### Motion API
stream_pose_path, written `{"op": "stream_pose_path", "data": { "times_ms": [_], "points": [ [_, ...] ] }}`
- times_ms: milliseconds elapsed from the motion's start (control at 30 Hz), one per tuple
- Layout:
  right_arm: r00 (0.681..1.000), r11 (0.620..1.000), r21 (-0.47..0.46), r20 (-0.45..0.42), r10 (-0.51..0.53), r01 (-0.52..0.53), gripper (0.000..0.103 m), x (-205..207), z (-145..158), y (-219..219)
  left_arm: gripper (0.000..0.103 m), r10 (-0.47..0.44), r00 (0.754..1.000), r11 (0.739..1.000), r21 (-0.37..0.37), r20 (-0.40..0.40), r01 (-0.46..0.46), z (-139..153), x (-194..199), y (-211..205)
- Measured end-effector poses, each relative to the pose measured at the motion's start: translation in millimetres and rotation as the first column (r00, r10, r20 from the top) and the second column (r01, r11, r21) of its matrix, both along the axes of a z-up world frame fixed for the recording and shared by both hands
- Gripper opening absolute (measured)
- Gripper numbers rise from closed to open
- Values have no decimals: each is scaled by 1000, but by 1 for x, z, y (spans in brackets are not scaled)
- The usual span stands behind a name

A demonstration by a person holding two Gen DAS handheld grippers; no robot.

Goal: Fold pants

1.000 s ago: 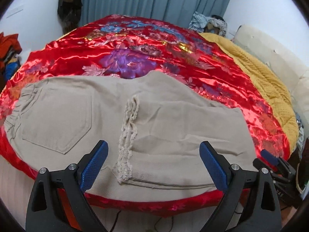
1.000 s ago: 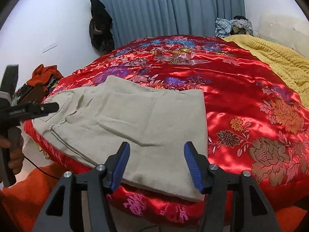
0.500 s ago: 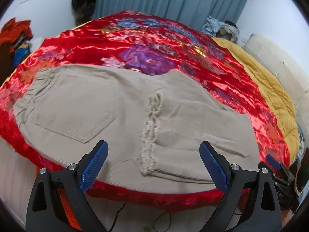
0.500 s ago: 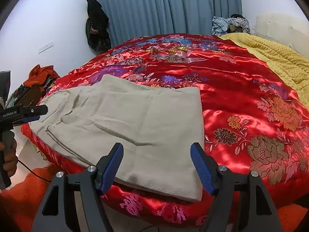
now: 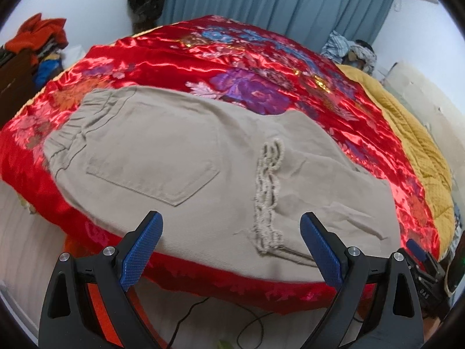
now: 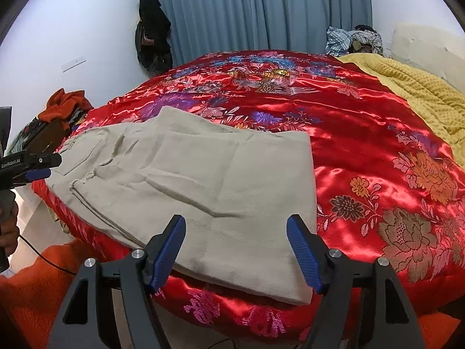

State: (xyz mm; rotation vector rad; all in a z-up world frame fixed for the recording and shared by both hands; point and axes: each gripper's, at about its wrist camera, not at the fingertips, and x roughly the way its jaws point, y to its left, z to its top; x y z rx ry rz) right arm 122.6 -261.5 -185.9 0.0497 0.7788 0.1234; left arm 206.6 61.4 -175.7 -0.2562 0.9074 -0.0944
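beige cloth: the pants (image 5: pixel 203 168) lie flat and folded on the red satin bedspread (image 5: pixel 180 58), filling the middle of my left view; the same pants (image 6: pixel 203 180) sit left of centre in my right view.
waistband: gathered elastic edge at the left of the left view, close to the bedspread's edge.
pocket: 1 patch pocket (image 5: pixel 151 163) faces up, left of centre in the left view.
frayed hem: a ragged strip (image 5: pixel 268 195) runs down the middle of that view, lying on top of the cloth.
folded edge: straight, at the right of the pants in the right view, with bare satin beyond it.
my left gripper (image 5: pixel 231 247): my 2 blue pads are spread wide, low in the frame above the near edge of the pants, pinching nothing.
my right gripper (image 6: pixel 236 251): my jaws have just been opening and now stand wide, over the near right corner of the pants; the cloth is seen between the pads but they do not press it.
yellow blanket (image 6: pixel 421 93): at the right, beside the bedspread.
curtain (image 6: pixel 261 11): blue-grey, across the top.
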Motion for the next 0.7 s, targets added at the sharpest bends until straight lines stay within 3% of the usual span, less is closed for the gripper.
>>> {"op": "stream_pose_path", "data": {
  "times_ms": [700],
  "points": [
    [1000,1000,-6,-4,0,0,72,2,-2,1,96,84,996,996,-18,-27,-85,-4,-4,43]
  ]
}}
